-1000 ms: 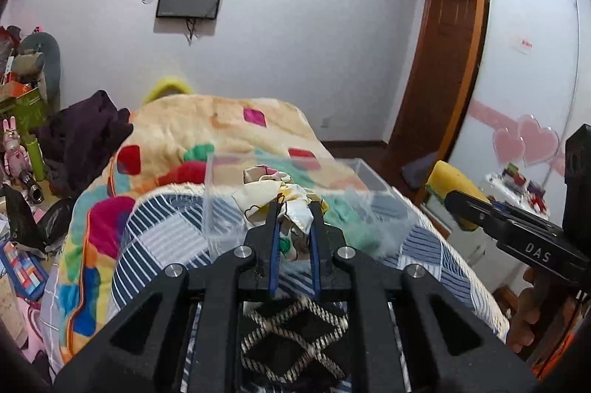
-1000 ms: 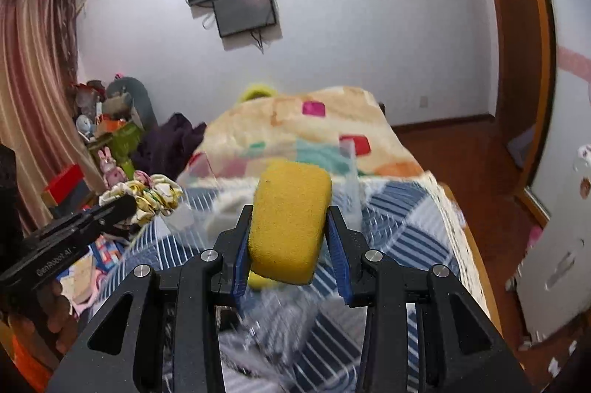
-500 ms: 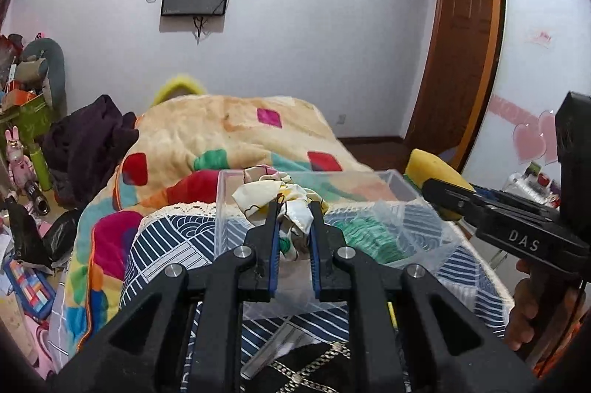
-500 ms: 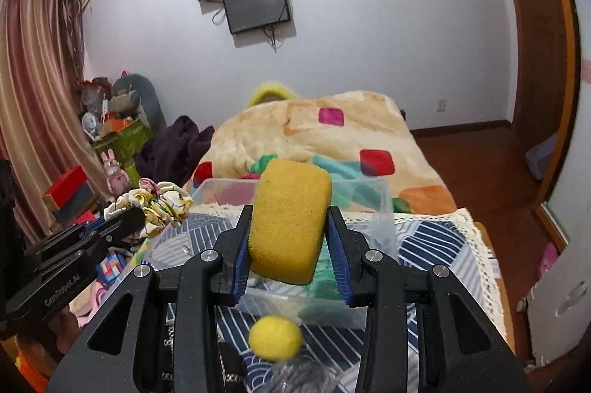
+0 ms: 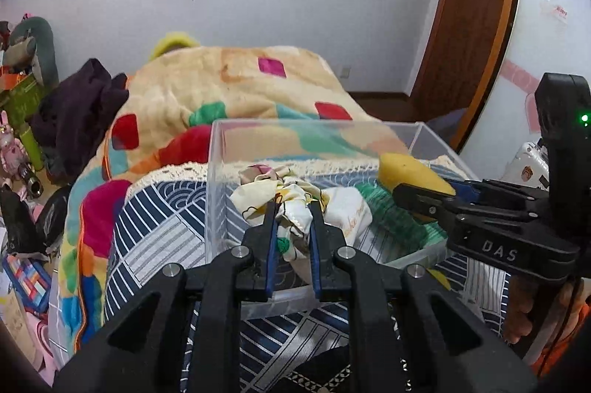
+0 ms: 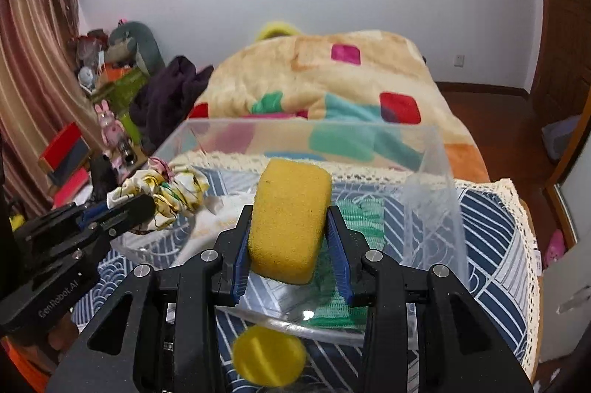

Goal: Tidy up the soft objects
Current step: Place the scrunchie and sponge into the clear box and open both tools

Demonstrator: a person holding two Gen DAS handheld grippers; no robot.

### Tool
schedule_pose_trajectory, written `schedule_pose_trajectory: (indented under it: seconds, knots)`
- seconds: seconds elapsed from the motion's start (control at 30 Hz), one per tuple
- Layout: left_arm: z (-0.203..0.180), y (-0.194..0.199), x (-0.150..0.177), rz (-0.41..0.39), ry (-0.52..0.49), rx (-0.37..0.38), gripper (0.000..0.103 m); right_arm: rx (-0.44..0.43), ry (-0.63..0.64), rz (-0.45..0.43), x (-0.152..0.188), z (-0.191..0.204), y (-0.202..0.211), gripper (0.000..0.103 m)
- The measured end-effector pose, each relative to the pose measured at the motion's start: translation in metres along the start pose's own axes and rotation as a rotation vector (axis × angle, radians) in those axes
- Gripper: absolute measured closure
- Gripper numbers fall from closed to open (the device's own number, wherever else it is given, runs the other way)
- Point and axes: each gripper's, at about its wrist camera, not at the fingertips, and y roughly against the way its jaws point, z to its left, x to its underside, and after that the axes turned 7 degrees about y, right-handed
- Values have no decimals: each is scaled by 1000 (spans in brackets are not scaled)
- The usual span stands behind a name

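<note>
A clear plastic bin (image 5: 216, 193) (image 6: 432, 201) stands on the blue patterned cloth on the bed. My left gripper (image 5: 292, 208) is shut on a floral cream scrunchie (image 5: 291, 212) over the bin's near left part; it also shows in the right wrist view (image 6: 173, 188). My right gripper (image 6: 290, 226) is shut on a yellow sponge (image 6: 290, 223) over the bin's near edge; the sponge shows in the left wrist view (image 5: 410, 169). A green knitted cloth (image 5: 391, 215) (image 6: 360, 208) and a white cloth (image 5: 349, 208) lie inside the bin.
A yellow ball (image 6: 269, 359) lies on the cloth in front of the bin. A colourful blanket (image 5: 229, 86) covers the bed behind. Dark clothes (image 5: 74, 108) and toys pile at the left. A wooden door (image 5: 469, 20) stands at the right.
Both grippers have moved forward and down, so the scrunchie and the sponge now hang over the bin instead of in front of it. Both stay shut on their loads.
</note>
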Motion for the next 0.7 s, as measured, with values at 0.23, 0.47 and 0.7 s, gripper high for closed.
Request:
schedule_pose_trajectory:
  seconds: [0.23,0.47,0.7]
  knots:
    - [-1,-6,4,30,-7,-13,71,-10,15,57,4,3,-10,67]
    - [-6,10,5,7,-5,7,35,4,0,51,4,0,-4,43]
    - [-9,38,3,-36,-11,36,30,17,5,-7,2,-3,19,41]
